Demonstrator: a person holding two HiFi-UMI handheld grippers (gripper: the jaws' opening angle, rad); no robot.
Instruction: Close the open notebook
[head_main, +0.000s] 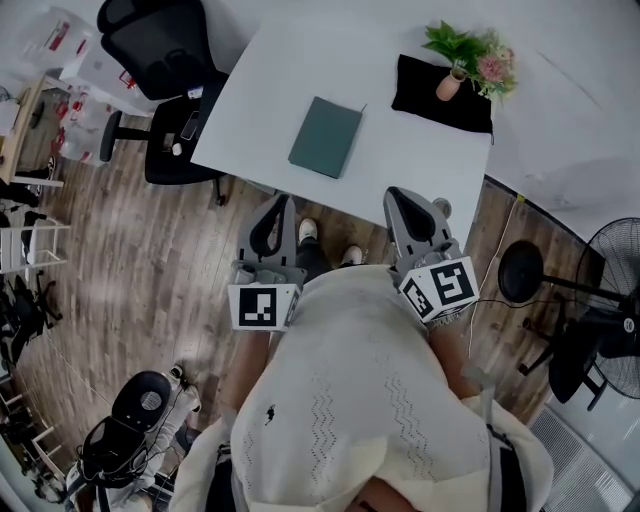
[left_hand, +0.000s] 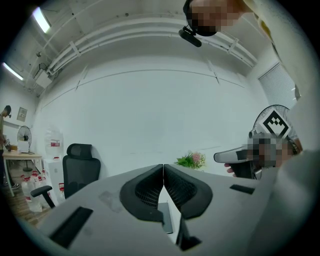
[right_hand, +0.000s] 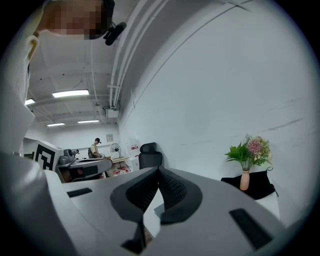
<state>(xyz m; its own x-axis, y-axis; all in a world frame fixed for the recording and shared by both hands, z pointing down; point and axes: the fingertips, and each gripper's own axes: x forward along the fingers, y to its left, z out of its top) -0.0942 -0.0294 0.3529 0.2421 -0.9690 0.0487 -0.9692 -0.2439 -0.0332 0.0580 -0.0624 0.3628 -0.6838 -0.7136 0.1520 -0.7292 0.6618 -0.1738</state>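
A dark green notebook (head_main: 325, 137) lies flat on the white table (head_main: 270, 90) with its cover down. Both grippers hang in front of the person's chest, short of the table's near edge and apart from the notebook. My left gripper (head_main: 271, 214) is shut, its jaws meeting at the tips with nothing between them (left_hand: 163, 168). My right gripper (head_main: 404, 203) is shut too and holds nothing (right_hand: 158, 173). A sliver of the notebook (left_hand: 166, 216) shows below the closed left jaws, and likewise below the right ones (right_hand: 159, 209).
A small vase of flowers (head_main: 452, 82) stands on a black cloth (head_main: 425, 95) at the table's far right corner. A black office chair (head_main: 165, 70) is left of the table. A floor fan (head_main: 612, 300) stands on the right. Wooden floor lies below.
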